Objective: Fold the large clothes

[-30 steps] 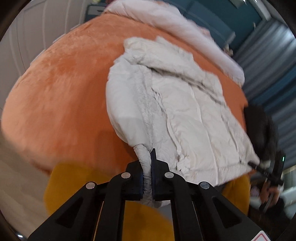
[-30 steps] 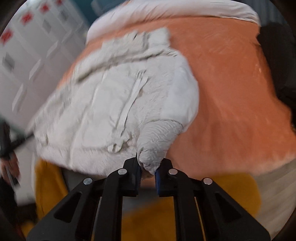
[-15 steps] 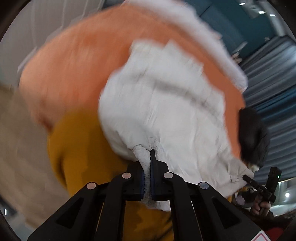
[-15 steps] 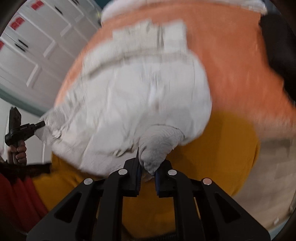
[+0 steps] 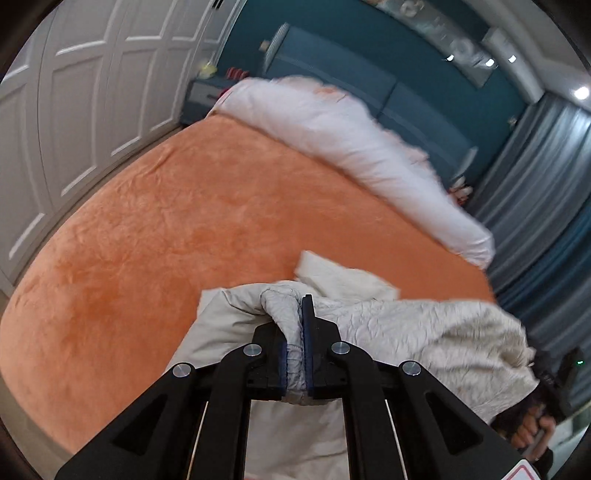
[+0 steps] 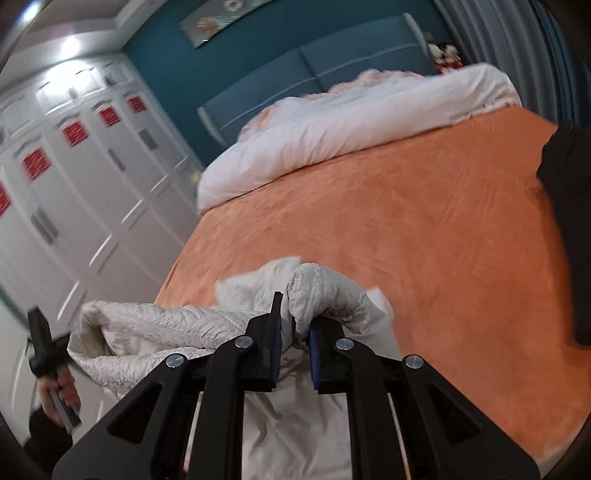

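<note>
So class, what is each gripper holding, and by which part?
Both hold the white padded jacket: the left gripper and the right gripper each pinch what looks like a sleeve end.

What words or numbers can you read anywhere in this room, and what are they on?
None can be read.
Red patches on the white wardrobe doors: patterned, but too blurred to tell whether they hold writing.
Red-edged sticker at the corner of the left tool's body: cut off by the picture's edge, no letters showing.
Framed picture on the teal wall: no writing visible.
</note>
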{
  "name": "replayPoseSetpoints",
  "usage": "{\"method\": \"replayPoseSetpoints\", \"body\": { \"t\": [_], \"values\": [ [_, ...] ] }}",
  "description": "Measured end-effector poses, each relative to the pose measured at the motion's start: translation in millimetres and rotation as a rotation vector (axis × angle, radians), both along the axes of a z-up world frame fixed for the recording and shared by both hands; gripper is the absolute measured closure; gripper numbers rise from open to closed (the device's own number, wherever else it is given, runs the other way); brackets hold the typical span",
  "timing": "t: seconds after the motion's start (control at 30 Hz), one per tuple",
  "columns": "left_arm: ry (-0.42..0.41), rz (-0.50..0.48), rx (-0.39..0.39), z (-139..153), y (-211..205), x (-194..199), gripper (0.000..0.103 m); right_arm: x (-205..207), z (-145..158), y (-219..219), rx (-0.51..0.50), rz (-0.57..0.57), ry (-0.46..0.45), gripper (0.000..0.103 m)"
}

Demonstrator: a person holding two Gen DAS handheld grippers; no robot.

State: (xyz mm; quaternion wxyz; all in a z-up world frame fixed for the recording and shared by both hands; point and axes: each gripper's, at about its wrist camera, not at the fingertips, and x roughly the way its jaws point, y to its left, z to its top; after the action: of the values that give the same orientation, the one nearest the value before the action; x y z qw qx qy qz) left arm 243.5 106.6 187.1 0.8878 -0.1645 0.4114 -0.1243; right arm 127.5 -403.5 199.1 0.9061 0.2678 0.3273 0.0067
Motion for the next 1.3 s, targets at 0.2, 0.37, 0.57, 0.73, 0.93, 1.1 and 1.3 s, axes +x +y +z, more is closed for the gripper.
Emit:
{"method": "replayPoseSetpoints", "body": {
  "t": [0.2, 0.37, 0.57, 0.73, 0.93, 1.1, 1.3],
  "values": [
    [0.105, 0.047, 0.056, -62, -4, 57, 0.088, 40, -42, -13, 0.069, -0.145, 0.022, 0.080],
    [0.094, 0.115, -0.045, -67, 14, 64, 0.085, 11, -20, -35, 0.077, -0.270, -0.129, 0.061],
    [-0.236, 0.170, 0.062, 15, 26, 29, 0.048, 4, 0, 14, -0.146, -0.077, -0.122, 0.061],
    [-0.239, -0.105, 0.150, 20, -48, 3, 0.039, 17, -23, 111, -0.301, 0.185, -0.107, 0.063],
    [-0.188, -0.318, 0.373, -60, -148, -22, 0.038, 44, -58, 170, -0.482, 0.302, -0.040, 0.069],
    [-0.114, -0.241, 0.397, -105, -155, 10, 0.033, 81, -86, 120, -0.493, 0.164, 0.075, 0.074],
    [-0.058, -0.097, 0.376, -127, -125, 66, 0.026, 102, -117, 53, -0.409, 0.046, 0.167, 0.079]
  ]
}}
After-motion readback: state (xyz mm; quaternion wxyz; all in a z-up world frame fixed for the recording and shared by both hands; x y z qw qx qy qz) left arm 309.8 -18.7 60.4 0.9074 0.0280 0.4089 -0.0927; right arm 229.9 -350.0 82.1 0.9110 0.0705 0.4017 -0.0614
